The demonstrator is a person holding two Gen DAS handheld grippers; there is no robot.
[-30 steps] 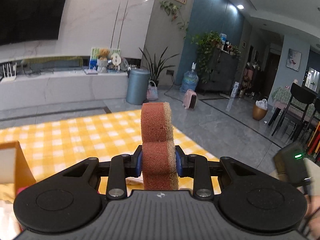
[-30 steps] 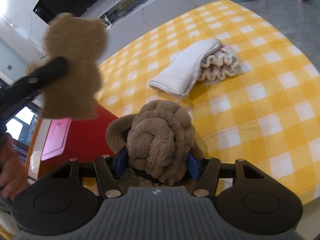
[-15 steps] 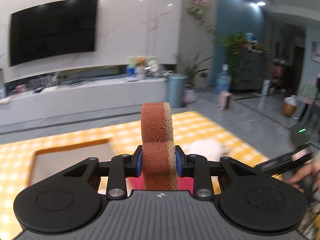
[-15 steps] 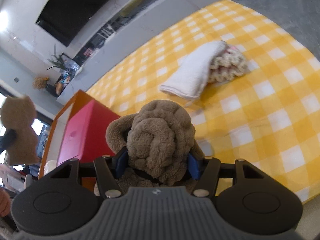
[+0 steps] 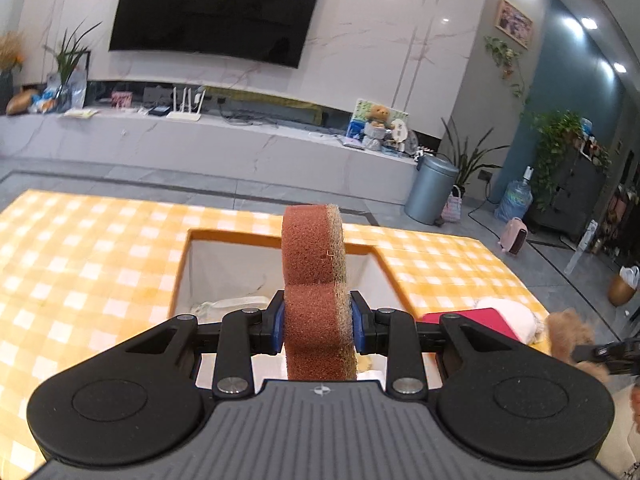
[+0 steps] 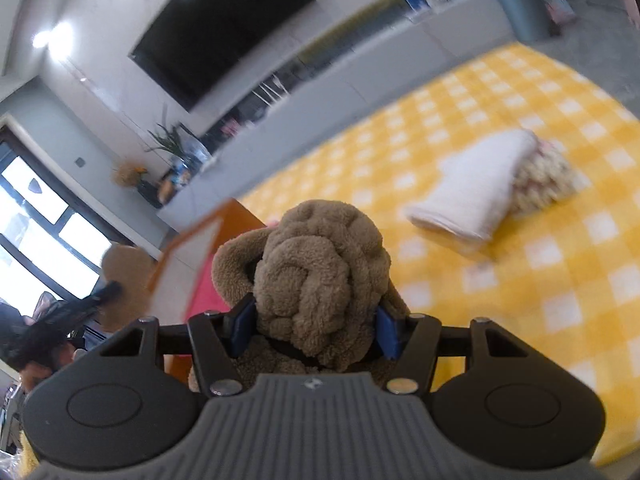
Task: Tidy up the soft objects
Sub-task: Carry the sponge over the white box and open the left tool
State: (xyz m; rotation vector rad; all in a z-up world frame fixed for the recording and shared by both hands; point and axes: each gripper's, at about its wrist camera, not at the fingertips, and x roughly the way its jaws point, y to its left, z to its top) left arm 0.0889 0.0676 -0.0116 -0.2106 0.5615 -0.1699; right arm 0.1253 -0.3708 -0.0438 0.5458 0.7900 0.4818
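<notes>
Left gripper [image 5: 318,330] clamps the figure-eight sponge [image 5: 314,276] above the orange box [image 5: 182,272]; right gripper [image 6: 310,330] clamps the brown plush [image 6: 320,276]; releasing early could bounce the sponge off the rim.

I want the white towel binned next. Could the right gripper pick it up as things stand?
Probably not: the right gripper is already clamped on a brown plush toy. The white towel lies uncovered on the checked cloth.

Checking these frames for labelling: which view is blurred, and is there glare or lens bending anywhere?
Left wrist view: sharp, sponge and box crisp; fisheye bows the walls; ceiling lights glint on the marble. Right wrist view: motion-blurred, smearing cloth and towel; only the plush in the gripper stays fairly sharp; window at left blown out.
</notes>
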